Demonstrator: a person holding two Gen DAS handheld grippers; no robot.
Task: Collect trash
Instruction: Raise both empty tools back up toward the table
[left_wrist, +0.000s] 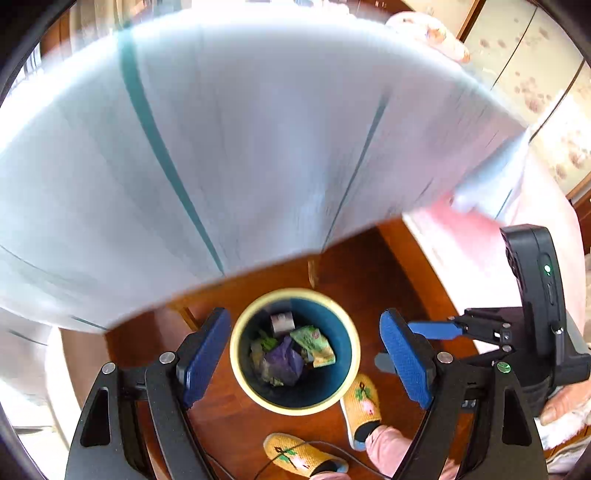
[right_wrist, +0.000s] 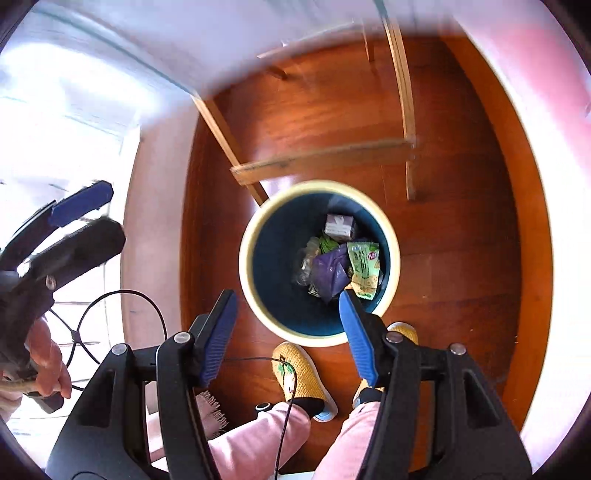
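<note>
A round bin (left_wrist: 236, 350) with a cream rim and dark blue inside stands on the wooden floor; it also shows in the right wrist view (right_wrist: 245, 254). Inside lie a purple bag (left_wrist: 282, 360), a green snack packet (left_wrist: 314, 341) and a small grey carton (left_wrist: 282, 321); the right wrist view shows the purple bag (right_wrist: 328, 269), the green packet (right_wrist: 364, 264) and the carton (right_wrist: 338, 225). My left gripper (left_wrist: 306, 354) is open and empty above the bin. My right gripper (right_wrist: 286, 332) is open and empty above the bin's near rim.
A table with a white cloth with teal stripes (left_wrist: 221, 147) hangs over the far side of the bin. Wooden table legs and a crossbar (right_wrist: 325, 157) stand behind the bin. The person's yellow slippers (left_wrist: 364, 402) are beside the bin on the floor.
</note>
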